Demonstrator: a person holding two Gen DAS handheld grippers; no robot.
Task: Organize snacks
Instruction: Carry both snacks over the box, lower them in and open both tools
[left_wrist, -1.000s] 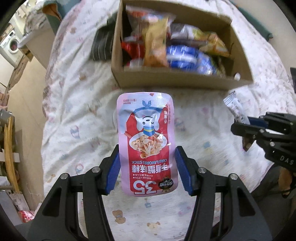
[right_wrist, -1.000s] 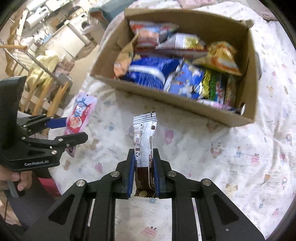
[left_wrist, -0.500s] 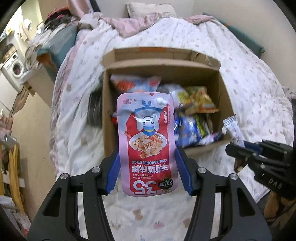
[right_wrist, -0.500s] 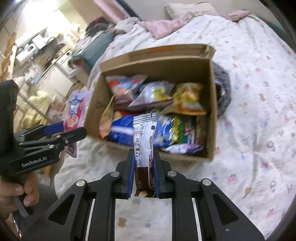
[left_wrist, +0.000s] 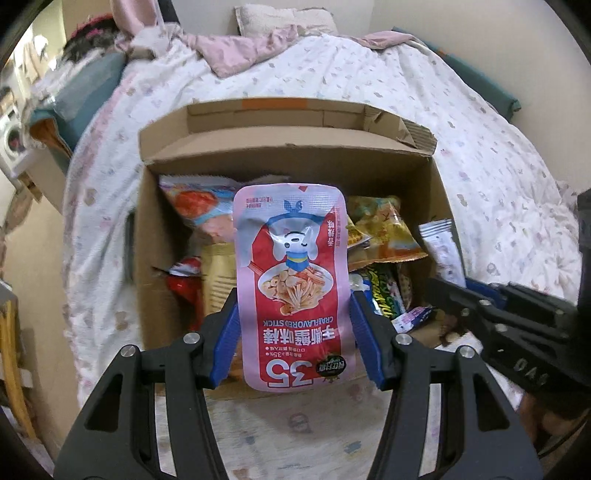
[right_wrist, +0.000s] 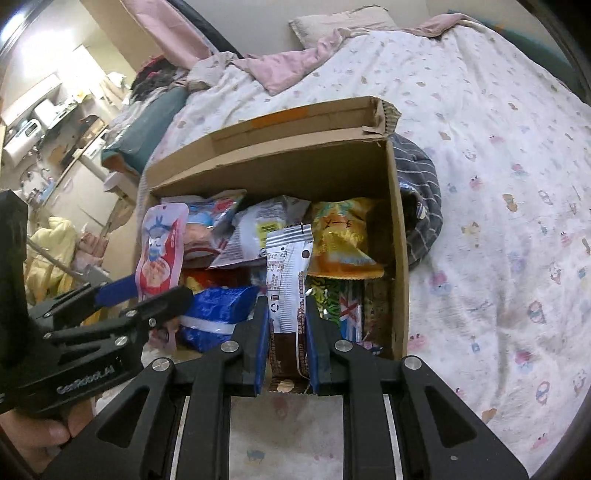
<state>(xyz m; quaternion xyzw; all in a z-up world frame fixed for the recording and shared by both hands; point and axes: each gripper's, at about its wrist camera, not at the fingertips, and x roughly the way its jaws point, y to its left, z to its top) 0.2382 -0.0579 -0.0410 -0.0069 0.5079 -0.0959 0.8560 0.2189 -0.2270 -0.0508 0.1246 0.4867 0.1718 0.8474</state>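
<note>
Left fingers (left_wrist: 227, 332) clamping pink pouch (left_wrist: 291, 284), right fingers (right_wrist: 258, 332) clamping silver bar (right_wrist: 288, 280), over box (left_wrist: 155, 236)

Pink-and-red pouch (left_wrist: 291, 284), silver-and-brown bar (right_wrist: 288, 291), brown box (left_wrist: 288, 162), white printed quilt (right_wrist: 498, 184)

Bedroom setting. A white quilt (left_wrist: 424, 110) printed with small cartoon figures covers the bed. A pink blanket (left_wrist: 240, 51) lies crumpled at its far end, just in front of a beige pillow (left_wrist: 284, 18) set against the wall. A dark striped garment (right_wrist: 421, 206) lies on the quilt, touching the right side. At far left, a washing machine (left_wrist: 11, 136) and a cluttered white counter (right_wrist: 37, 118) stand beyond the bed.
</note>
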